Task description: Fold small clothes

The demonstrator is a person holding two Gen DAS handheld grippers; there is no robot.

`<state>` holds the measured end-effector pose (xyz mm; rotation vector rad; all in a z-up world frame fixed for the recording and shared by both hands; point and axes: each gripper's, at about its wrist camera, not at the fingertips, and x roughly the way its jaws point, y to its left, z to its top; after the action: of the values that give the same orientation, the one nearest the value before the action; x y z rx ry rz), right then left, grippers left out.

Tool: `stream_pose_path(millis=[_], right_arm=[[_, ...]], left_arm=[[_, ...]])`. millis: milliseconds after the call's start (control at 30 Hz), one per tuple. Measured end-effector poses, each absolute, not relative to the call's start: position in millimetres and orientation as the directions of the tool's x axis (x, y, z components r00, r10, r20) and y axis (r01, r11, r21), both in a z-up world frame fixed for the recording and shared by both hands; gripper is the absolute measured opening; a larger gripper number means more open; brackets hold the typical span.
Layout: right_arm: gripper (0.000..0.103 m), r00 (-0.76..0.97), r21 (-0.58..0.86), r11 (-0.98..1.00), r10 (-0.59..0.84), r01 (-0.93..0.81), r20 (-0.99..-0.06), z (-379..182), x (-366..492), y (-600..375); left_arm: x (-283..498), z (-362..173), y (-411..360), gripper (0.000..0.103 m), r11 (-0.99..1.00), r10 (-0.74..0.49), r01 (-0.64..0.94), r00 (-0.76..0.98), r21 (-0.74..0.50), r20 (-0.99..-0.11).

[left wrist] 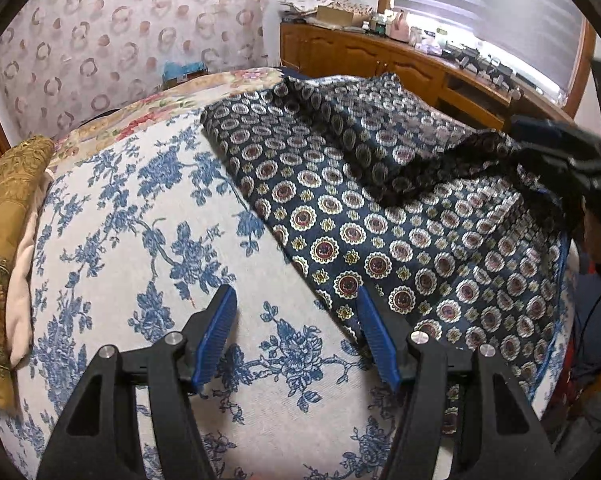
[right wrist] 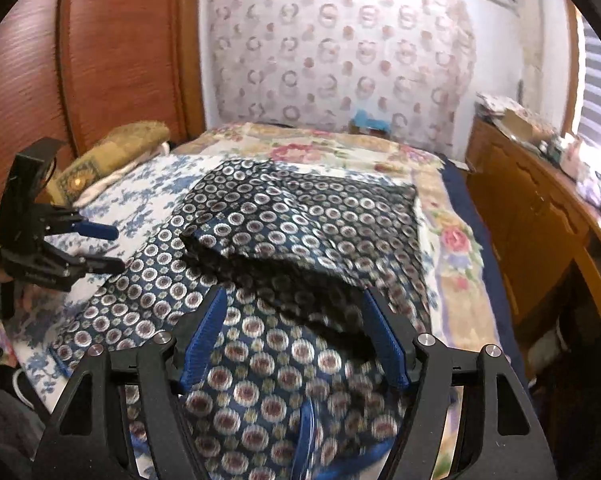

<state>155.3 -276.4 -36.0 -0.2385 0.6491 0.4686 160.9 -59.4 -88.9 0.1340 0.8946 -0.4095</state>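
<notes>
A navy garment (left wrist: 380, 248) printed with round medallions lies spread on the bed, and one flap (left wrist: 380, 148) is folded back over it, showing its darker underside. My left gripper (left wrist: 295, 291) is open just above the blue-flowered sheet (left wrist: 140, 220); its right fingertip is at the garment's near edge and nothing is between the pads. In the right wrist view, the left gripper (right wrist: 104, 249) hovers at the garment's left side. My right gripper (right wrist: 295, 295) stands wide open over the garment (right wrist: 260, 360), with the flap's raised dark edge (right wrist: 300, 280) between the fingers but not pinched. It shows blurred as the right gripper (left wrist: 540, 136).
A gold pillow (left wrist: 4, 208) lies at the bed's left side, by a wooden wardrobe (right wrist: 120, 48). A wooden dresser (left wrist: 380, 56) crowded with small items runs along the bed's right side under a window. A patterned curtain (right wrist: 340, 52) hangs behind the bed.
</notes>
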Motion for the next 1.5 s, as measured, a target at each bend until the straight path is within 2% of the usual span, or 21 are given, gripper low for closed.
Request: stream_pose_path(millis=[233, 367, 567, 767, 833, 1100, 1167, 1267, 1300, 1333, 1367, 1433, 1500], right_arm=[[0.076, 0.634, -0.143, 0.816, 0.31, -0.559, -0.708, -53, 181, -252], [0.076, 0.586, -0.15, 0.799, 0.285, -0.582, -0.759, -64, 196, -246], [0.076, 0.518, -0.165, 0.78, 0.227, -0.603, -0.825, -79, 213, -245], [0.076, 0.532, -0.223, 0.759, 0.186, -0.612, -0.826, -82, 220, -235], [0.073, 0.531, -0.235, 0.751, 0.177, -0.617, -0.829, -83, 223, -229], [0.07, 0.539, -0.261, 0.714, 0.19, -0.65, -0.821, -84, 225, -211], [0.067, 0.531, -0.256, 0.706, 0.198, -0.661, -0.824, -85, 226, -208], [0.049, 0.506, -0.244, 0.682, 0.214, -0.69, -0.835, -88, 227, -205], [0.037, 0.497, -0.234, 0.673, 0.227, -0.702, -0.838, -87, 227, -205], [0.028, 0.498, -0.235, 0.668, 0.231, -0.706, -0.836, -87, 227, -205], [0.012, 0.5, -0.236, 0.667, 0.235, -0.707, -0.834, -85, 227, -205], [0.005, 0.496, -0.207, 0.682, 0.259, -0.702, -0.829, -79, 230, -211], [0.003, 0.514, -0.198, 0.703, 0.27, -0.683, -0.814, -71, 235, -219]], left_arm=[[160, -93, -61, 0.065, 0.913, -0.296, 0.405, 0.564, -0.054, -0.771], [160, -95, -65, 0.08, 0.902, -0.307, 0.429, 0.551, -0.051, -0.776], [160, -96, -68, 0.089, 0.896, -0.31, 0.442, 0.542, -0.049, -0.781], [160, -97, -70, 0.092, 0.895, -0.302, 0.443, 0.543, -0.038, -0.783], [161, -97, -71, 0.094, 0.899, -0.292, 0.436, 0.545, -0.032, -0.786], [161, -98, -69, 0.096, 0.902, -0.291, 0.431, 0.545, -0.035, -0.787], [161, -98, -69, 0.096, 0.902, -0.29, 0.431, 0.545, -0.034, -0.787], [161, -98, -69, 0.096, 0.902, -0.291, 0.431, 0.544, -0.035, -0.787], [162, -98, -69, 0.096, 0.902, -0.291, 0.431, 0.544, -0.036, -0.787], [161, -98, -68, 0.096, 0.902, -0.292, 0.431, 0.544, -0.037, -0.787], [161, -98, -69, 0.096, 0.901, -0.292, 0.431, 0.544, -0.036, -0.787], [161, -98, -68, 0.096, 0.903, -0.29, 0.427, 0.545, -0.037, -0.787], [160, -96, -66, 0.096, 0.907, -0.291, 0.419, 0.549, -0.043, -0.784]])
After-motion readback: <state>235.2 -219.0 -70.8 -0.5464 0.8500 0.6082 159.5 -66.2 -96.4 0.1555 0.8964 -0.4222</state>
